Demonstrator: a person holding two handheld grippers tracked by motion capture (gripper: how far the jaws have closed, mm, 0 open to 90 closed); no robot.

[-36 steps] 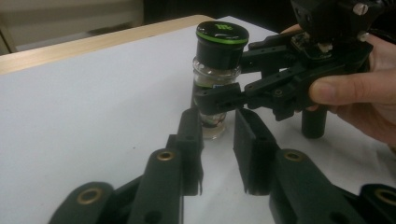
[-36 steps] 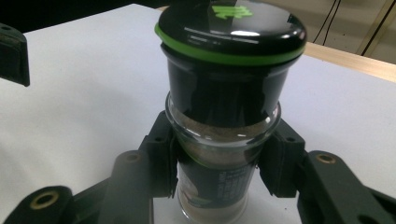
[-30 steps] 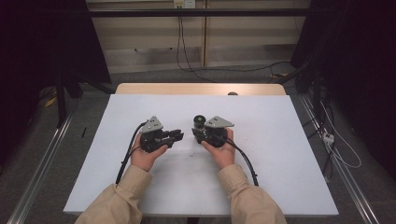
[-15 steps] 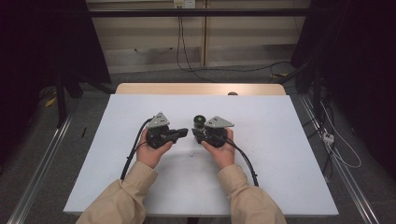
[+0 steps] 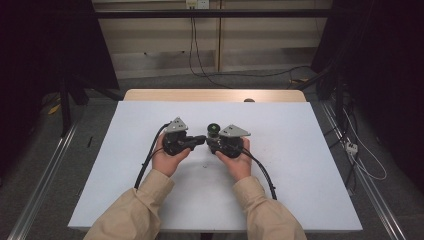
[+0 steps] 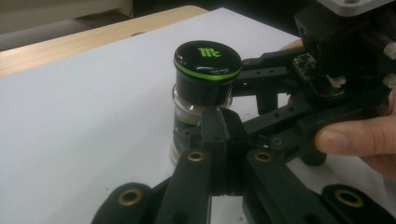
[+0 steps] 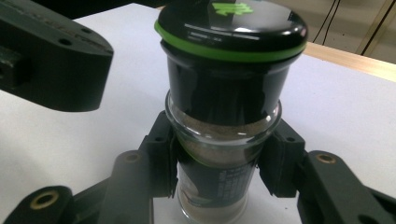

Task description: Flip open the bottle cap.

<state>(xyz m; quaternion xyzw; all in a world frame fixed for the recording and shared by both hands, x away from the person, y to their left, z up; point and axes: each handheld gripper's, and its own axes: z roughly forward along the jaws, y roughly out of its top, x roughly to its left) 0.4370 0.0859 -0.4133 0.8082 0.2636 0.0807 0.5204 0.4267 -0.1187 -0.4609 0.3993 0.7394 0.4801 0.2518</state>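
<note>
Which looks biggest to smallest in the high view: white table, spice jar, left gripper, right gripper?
1. White rectangular table.
2. Black left gripper and right gripper: alike, unranked.
3. Small glass spice jar with black green-ringed cap.

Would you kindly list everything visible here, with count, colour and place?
spice jar: one, clear glass with a black cap ringed in green, upright mid-table, clamped at its body.
white sheet: one, covering the table.
table: one, light wood edge at the far side.
wall cables: several, black, behind the table.
right gripper: one, black, shut on the spice jar.
left gripper: one, black, jaws shut together, tips beside the jar.
hands: two, beige sleeves, near edge.
</note>
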